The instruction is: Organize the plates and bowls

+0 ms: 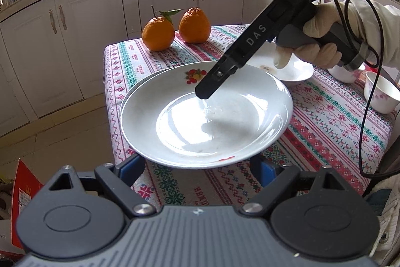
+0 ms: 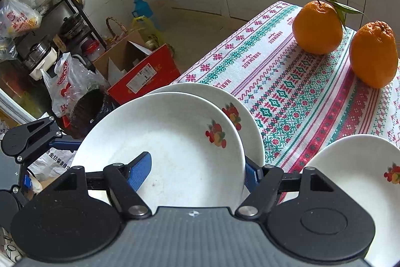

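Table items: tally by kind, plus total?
Plates: 3 — top plate, plate beneath it, third plate to the side.
Oranges: 2 — leafy orange, bare orange.
Cups: 2 — floral cup, second cup partly hidden.
Total: 7

White plates on a patterned cloth

The plates (image 2: 175, 142) were white, each with a small red, yellow and green fruit motif. The cloth (image 1: 325, 121) on the desk carried red, teal and pink cross-stitch bands on white. Two oranges (image 1: 158, 34) were bright orange, one with green leaves. The tool pads (image 2: 142, 170) were blue, the cabinets (image 1: 100, 24) cream.
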Available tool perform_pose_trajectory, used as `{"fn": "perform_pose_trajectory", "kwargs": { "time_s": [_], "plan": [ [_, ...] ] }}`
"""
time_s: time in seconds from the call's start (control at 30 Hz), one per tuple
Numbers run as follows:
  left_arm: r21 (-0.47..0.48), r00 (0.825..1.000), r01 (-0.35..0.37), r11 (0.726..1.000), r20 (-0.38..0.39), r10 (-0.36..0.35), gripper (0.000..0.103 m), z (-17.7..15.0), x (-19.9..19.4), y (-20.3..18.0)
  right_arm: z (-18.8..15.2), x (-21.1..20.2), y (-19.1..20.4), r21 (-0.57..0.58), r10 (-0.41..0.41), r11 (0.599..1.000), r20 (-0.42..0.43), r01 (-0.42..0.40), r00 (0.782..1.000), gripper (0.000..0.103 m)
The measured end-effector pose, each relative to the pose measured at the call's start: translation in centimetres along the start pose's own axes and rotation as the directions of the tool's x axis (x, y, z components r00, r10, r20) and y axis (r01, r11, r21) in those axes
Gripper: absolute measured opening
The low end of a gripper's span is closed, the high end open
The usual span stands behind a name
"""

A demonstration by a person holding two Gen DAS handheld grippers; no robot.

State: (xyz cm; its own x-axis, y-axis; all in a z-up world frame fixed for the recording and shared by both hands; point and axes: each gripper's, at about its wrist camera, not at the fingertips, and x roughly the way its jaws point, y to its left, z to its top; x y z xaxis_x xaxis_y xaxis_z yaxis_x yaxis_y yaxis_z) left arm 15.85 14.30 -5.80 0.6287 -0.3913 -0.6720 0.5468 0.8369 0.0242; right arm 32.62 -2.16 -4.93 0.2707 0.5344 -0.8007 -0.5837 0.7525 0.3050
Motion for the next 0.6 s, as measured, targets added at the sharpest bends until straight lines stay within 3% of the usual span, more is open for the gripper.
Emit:
{"fn": "perform_pose_trajectory", "kwargs": {
  "time_s": [0.6],
  "plan": [
    [0.030, 1.000, -0.024, 0.999, 0.007, 0.024, 0.090, 0.0, 0.7, 0.2, -1.5, -1.8, 0.0, 0.034, -0.005, 0.999, 0.016, 0.004, 1.000, 0.080]
  ]
}}
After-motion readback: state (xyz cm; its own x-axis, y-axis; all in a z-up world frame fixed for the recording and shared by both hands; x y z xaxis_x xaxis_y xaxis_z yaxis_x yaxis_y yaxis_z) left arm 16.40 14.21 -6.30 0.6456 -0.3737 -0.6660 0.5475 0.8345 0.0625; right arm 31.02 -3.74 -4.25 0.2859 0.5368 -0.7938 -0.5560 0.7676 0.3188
